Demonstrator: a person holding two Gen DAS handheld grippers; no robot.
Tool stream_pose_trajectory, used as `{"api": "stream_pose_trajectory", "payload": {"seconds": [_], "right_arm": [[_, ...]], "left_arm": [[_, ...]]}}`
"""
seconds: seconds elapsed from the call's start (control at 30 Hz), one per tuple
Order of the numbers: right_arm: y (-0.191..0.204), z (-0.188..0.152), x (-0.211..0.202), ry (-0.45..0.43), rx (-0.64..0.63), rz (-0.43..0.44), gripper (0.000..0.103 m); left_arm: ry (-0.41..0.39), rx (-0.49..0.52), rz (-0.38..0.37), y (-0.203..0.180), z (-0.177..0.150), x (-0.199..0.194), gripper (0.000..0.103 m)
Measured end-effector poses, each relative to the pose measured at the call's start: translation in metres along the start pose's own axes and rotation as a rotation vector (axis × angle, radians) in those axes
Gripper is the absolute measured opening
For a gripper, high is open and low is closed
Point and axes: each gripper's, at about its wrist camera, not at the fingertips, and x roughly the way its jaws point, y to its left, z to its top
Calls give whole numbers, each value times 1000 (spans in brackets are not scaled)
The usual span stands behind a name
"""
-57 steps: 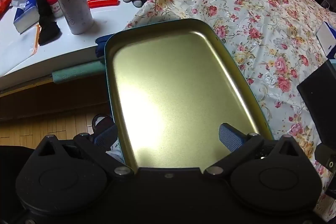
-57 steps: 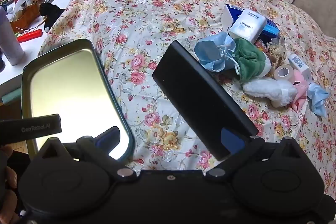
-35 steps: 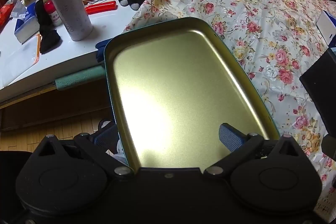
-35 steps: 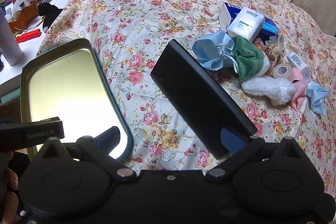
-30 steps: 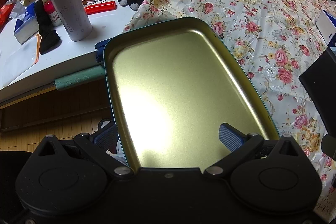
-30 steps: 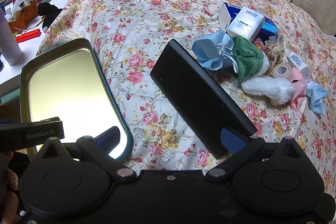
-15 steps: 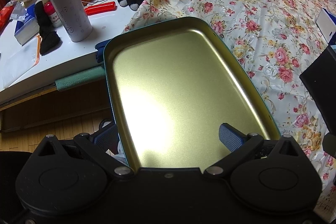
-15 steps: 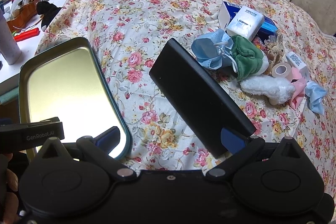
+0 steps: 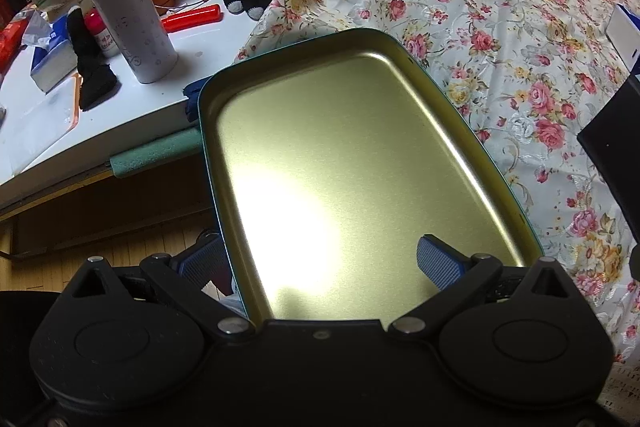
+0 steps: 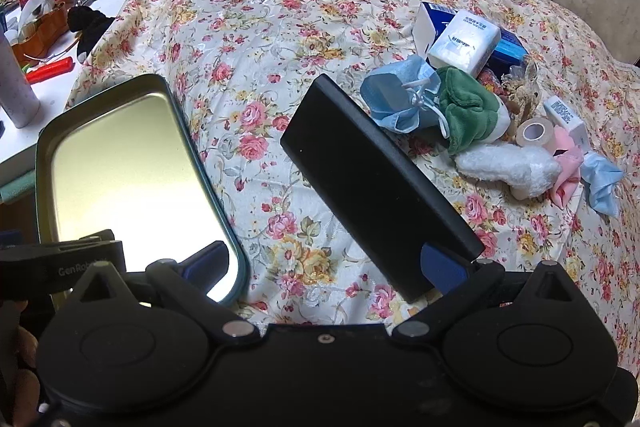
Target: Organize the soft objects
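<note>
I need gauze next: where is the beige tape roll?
In the right wrist view, the beige tape roll lies far right on the floral bedspread, between the green plush cloth and pink fabric.

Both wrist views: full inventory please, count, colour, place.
tin tray: 1, gold inside, teal rim, held over the bed edge
black slab: 1, held above the quilt
floral quilt: 1, cream with pink roses, over the bed
face masks: 2, light blue, in the pile on the quilt
green plush: 1, in the pile
white plush: 1, in the pile
tape roll: 1, beige, in the pile
tissue pack: 1, white, behind the pile
bottle: 1, lilac, on the white table
left gripper: shut on the tin tray
right gripper: shut on the black slab
</note>
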Motion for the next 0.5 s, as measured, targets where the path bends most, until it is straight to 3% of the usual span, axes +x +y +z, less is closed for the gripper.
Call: {"api": "stream_pose_trajectory", "payload": {"seconds": [0.5], "right_arm": [[0, -3, -3, -6, 3, -2, 102]], "left_arm": [[-6, -6, -5, 2, 2, -2, 99]]}}
